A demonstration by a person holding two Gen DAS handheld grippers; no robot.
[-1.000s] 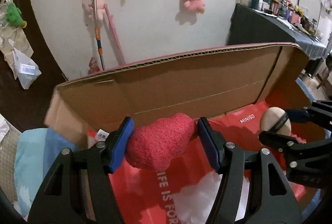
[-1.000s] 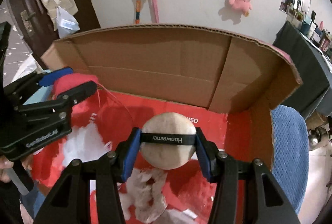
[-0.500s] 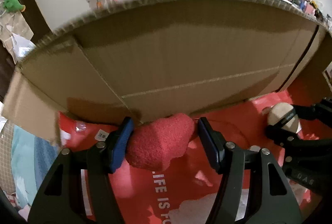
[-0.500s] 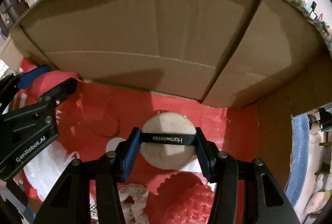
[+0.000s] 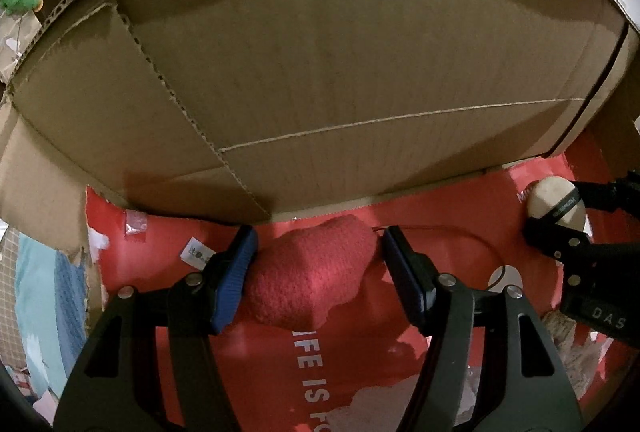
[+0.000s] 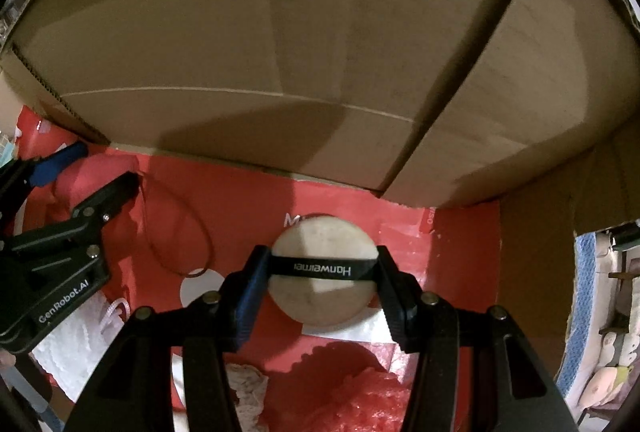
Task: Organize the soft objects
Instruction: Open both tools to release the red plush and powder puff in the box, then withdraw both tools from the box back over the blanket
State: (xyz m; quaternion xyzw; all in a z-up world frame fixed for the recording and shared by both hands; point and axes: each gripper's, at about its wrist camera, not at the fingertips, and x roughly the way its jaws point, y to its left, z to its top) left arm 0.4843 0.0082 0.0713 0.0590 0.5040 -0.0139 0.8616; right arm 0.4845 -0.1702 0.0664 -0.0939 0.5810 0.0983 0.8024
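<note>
The left gripper (image 5: 316, 264) is clenched on a red plush piece (image 5: 310, 278) sitting between its pads. At its 3 o'clock, the right gripper (image 6: 322, 274) grasps a beige puff (image 6: 322, 286) inside the cardboard box (image 5: 320, 72).

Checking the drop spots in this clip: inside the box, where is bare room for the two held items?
Bare red bag lies under the beige puff, toward the cardboard box's right wall. Another patch sits between the red plush and the puff, crossed by a thin cord. Nearer the grippers, white tissue and red bubble wrap crowd it.
</note>
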